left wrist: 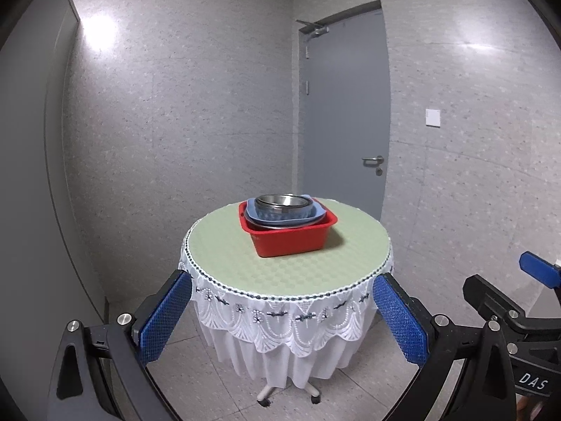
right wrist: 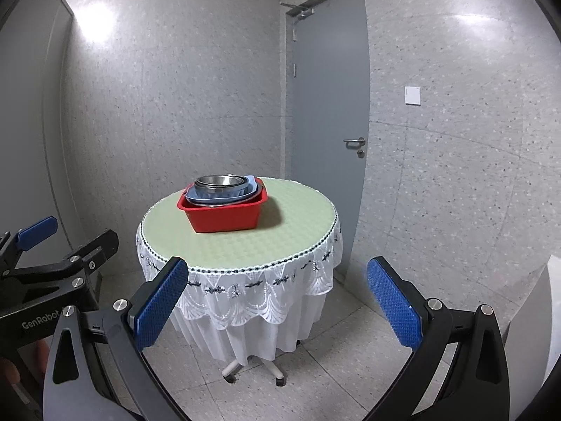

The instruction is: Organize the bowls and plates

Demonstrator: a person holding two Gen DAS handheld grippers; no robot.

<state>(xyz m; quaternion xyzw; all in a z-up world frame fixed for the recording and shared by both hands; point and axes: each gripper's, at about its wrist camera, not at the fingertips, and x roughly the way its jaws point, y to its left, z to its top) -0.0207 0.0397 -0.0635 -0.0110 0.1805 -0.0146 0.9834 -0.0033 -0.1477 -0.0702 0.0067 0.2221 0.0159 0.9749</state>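
A red plastic tub (left wrist: 291,240) (right wrist: 224,215) stands on a round table (left wrist: 224,245) (right wrist: 301,224) with a green top and a white lace cloth. In the tub a blue square dish (left wrist: 280,218) (right wrist: 224,194) lies on a metal rim, and a steel bowl (left wrist: 284,204) (right wrist: 219,182) sits in the dish. My left gripper (left wrist: 282,291) is open and empty, short of the table's near edge. My right gripper (right wrist: 277,282) is open and empty, also short of the table. Each gripper shows at the side of the other's view.
A grey door (left wrist: 345,112) (right wrist: 326,105) with a lever handle stands closed behind the table. Speckled grey walls close the room. The table stands on a wheeled base (left wrist: 289,391) (right wrist: 254,370) on a tiled floor. A white object (right wrist: 554,319) shows at the right edge.
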